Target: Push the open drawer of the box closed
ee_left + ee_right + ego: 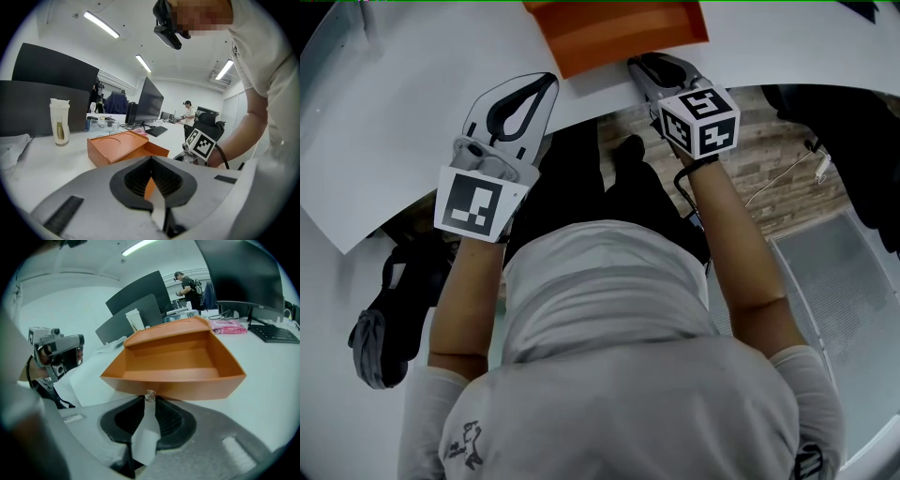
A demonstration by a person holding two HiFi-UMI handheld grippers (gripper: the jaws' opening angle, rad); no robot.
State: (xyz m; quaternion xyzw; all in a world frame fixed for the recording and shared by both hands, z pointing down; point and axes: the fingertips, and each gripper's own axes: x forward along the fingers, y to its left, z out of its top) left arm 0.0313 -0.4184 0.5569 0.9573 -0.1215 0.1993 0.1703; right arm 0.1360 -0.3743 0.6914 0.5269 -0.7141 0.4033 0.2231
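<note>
An orange box (609, 33) stands on the white table (394, 122) with its drawer (178, 362) pulled out toward me and nothing in it. A small knob (150, 395) sits at the middle of the drawer's front. My right gripper (652, 67) is at that front, its tips closed round the knob. My left gripper (539, 84) rests low over the table to the left of the box, shut, with nothing in it. In the left gripper view the box (117, 147) lies ahead and the right gripper (199, 145) shows beside the drawer.
A white cup (59, 122) stands at the table's far left. Monitors, a keyboard (274, 333) and a pink packet (227, 326) lie behind the box. The table's curved front edge runs under my wrists. A black chair (389, 319) is at the lower left.
</note>
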